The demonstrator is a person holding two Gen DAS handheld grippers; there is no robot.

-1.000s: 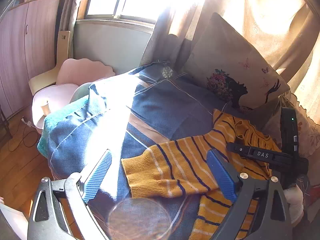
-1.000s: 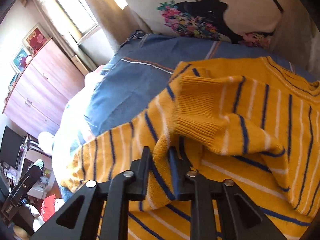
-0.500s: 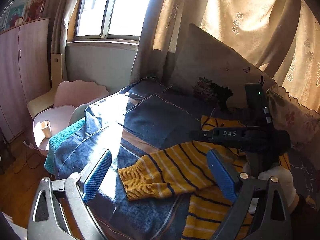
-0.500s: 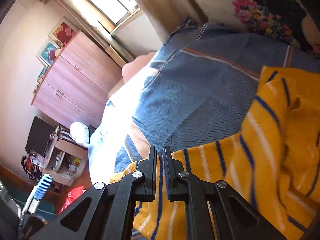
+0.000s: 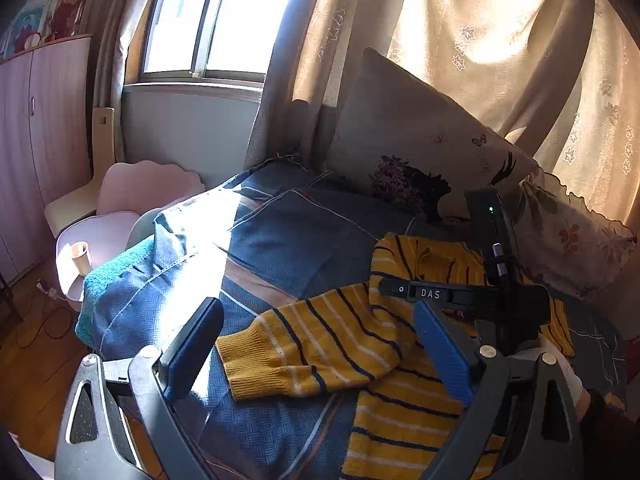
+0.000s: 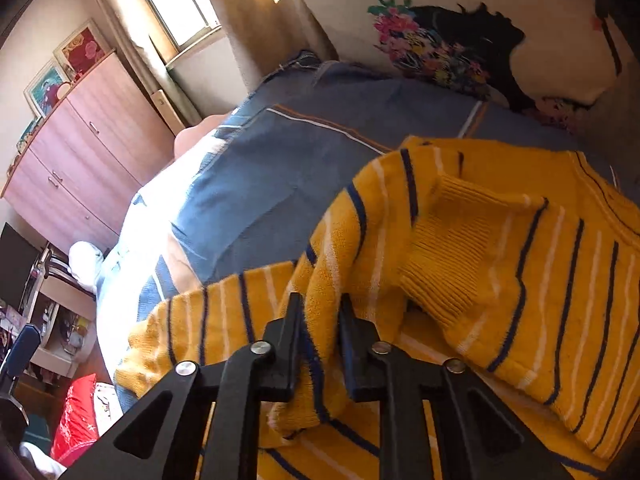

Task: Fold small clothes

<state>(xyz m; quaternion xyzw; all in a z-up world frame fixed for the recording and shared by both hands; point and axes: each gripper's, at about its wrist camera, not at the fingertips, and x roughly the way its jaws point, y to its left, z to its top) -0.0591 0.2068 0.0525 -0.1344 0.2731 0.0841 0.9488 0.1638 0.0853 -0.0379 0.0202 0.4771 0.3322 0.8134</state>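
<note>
Yellow striped sweater [image 5: 400, 392] spread flat on the blue bed [image 5: 304, 240], right in front of both tongs. Left tongs [image 5: 316, 344] wide open, holding nothing, hovering just above the bed. One sleeve [image 5: 308, 352] lying straight between the two blue pads [image 5: 440, 356], long way running from the ribbed cuff, out ahead and to the left, back toward the body of the sweater on the right. Cuff end nearest the left tongs, so probably the easy one for that side to pick up. Right tongs [image 6: 320, 316] pinched tight on a fold of the sweater [image 6: 500, 248], a thick bunch of yellow knit squeezed between the black fingers [image 6: 292, 340] near where the sleeve meets the body. Other sleeve [image 6: 480, 248] already folded over the front, its cuff resting just ahead and to the right of the right tongs. Right tongs [image 5: 460, 294] also visible from the left side, sitting over the sweater just past the right pad. Next move likely a matter of bringing the loose sleeve across the body, toward the right. Big flowery pillow [image 5: 416, 148] well beyond, leaning by the curtain [image 5: 480, 40].
</note>
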